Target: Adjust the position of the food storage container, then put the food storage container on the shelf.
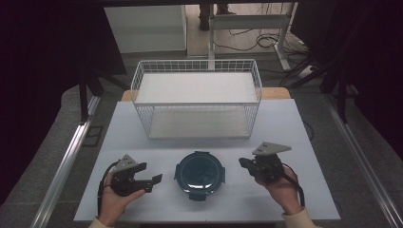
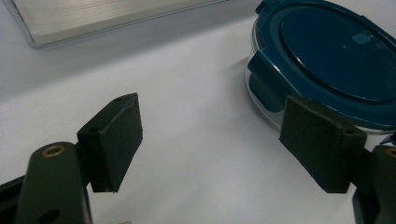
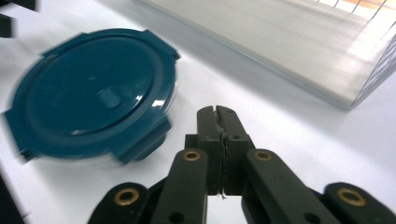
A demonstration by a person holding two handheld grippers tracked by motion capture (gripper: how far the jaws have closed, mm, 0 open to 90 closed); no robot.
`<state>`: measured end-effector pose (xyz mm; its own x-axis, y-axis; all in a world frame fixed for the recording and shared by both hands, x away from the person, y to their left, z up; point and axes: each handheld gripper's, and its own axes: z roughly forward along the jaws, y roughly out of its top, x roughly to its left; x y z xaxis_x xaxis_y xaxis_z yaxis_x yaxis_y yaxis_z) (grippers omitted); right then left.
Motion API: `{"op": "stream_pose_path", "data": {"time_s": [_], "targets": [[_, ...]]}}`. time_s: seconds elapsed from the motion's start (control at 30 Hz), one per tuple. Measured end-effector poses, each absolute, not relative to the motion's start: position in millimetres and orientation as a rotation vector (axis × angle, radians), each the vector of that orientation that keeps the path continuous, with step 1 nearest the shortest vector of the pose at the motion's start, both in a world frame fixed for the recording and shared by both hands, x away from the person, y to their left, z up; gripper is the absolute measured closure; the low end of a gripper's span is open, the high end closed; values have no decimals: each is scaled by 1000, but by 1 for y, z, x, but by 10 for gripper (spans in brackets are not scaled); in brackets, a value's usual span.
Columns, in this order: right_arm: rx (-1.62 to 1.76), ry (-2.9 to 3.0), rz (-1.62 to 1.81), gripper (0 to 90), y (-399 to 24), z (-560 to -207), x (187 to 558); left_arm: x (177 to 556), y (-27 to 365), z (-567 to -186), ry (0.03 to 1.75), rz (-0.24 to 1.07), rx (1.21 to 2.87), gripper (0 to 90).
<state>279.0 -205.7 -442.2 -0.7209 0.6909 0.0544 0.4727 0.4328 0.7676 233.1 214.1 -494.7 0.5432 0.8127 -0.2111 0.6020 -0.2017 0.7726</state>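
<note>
Hands: a person's forearms came in over the near edge of the counter (image 1: pixel 123 137), one pair of tongs in each hand.
Left tongs (image 1: pixel 151 182): near the front-left part of the counter, pointing right toward the container; jaws stood well apart with nothing between them. In the left gripper view one pad (image 2: pixel 114 140) sat low at the left and the other at the right, bare counter between them.
Right tongs (image 1: pixel 243 163): near the front-right part of the counter, pointing left toward the container; jaws pressed together, empty. In the right gripper view the two pads (image 3: pixel 208 128) met along a thin seam.
Container (image 1: pixel 199 174): round, clear-walled, with a dark teal clip-on lid, resting on the counter close to the near edge, about midway along it, between the two tongs and touching neither. The lid was on and its side tabs were folded down.
Wire basket (image 1: pixel 197 97): white, rectangular, with a pale flat floor, standing at the far edge of the counter, well apart from the container.
Background: beyond the counter, a grey floor with table legs and loose cables.
</note>
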Motion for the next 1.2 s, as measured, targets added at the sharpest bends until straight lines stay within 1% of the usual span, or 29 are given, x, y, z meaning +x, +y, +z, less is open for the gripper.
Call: {"op": "stream_pose_path", "data": {"time_s": [0.07, 0.17, 0.27, 0.37, 0.63, 0.9, 1.2], "targets": [[1011, 2427, 1232, 702, -213, -447, 273, 233, 214, -494, 1157, 305, 1904, 209], [1059, 2367, 1289, 467, -221, -451, 265, 232, 216, -493, 1156, 305, 1896, 208], [1101, 2347, 1314, 349, -224, -453, 262, 232, 218, -492, 1164, 297, 1880, 205], [1132, 2343, 1325, 289, -224, -456, 262, 231, 218, -490, 1172, 272, 1859, 200], [1160, 2360, 1316, 212, -220, -460, 264, 227, 214, -481, 1167, 233, 1825, 189], [1210, 2355, 1369, 182, -221, -457, 264, 231, 209, -479, 1186, 167, 1810, 169], [1235, 2377, 1395, 154, -212, -458, 265, 236, 204, -474, 1190, 87, 1793, 130]]}}
